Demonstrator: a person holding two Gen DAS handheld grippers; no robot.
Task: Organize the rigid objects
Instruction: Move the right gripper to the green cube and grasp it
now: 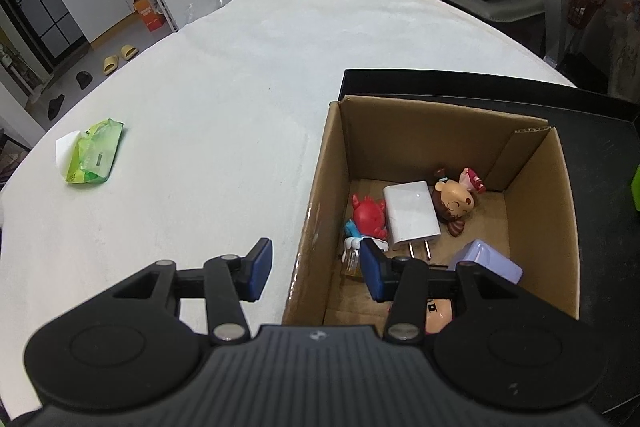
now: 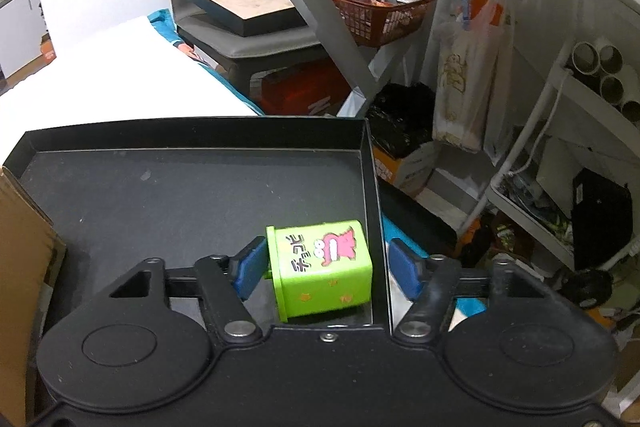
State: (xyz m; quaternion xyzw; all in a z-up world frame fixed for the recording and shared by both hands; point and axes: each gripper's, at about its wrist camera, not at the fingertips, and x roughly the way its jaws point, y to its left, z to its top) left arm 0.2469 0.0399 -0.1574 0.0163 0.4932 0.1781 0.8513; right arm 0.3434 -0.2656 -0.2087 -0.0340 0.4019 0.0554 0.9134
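Note:
A cardboard box (image 1: pixel 320 195) stands on a black tray (image 1: pixel 592 155). In it lie a white charger (image 1: pixel 410 217), a red crab toy (image 1: pixel 370 217), a doll figure (image 1: pixel 456 205), a lilac box (image 1: pixel 490 261) and more, partly hidden. My left gripper (image 1: pixel 314 273) is open and empty, straddling the box's left wall. In the right wrist view a green tin (image 2: pixel 320 269) lies on its side in the black tray (image 2: pixel 160 203), near its right rim. My right gripper (image 2: pixel 326 267) is open around the tin; the left pad is close to its lid end, the right pad apart outside the rim.
A green wipes pack (image 1: pixel 94 157) lies on the white tablecloth (image 1: pixel 220 107) at the left. The cardboard box's edge (image 2: pixel 20 247) shows left of the tray. Beyond the table are a chair with a black-framed board (image 2: pixel 240 5), a red basket (image 2: pixel 380 11) and cluttered shelves.

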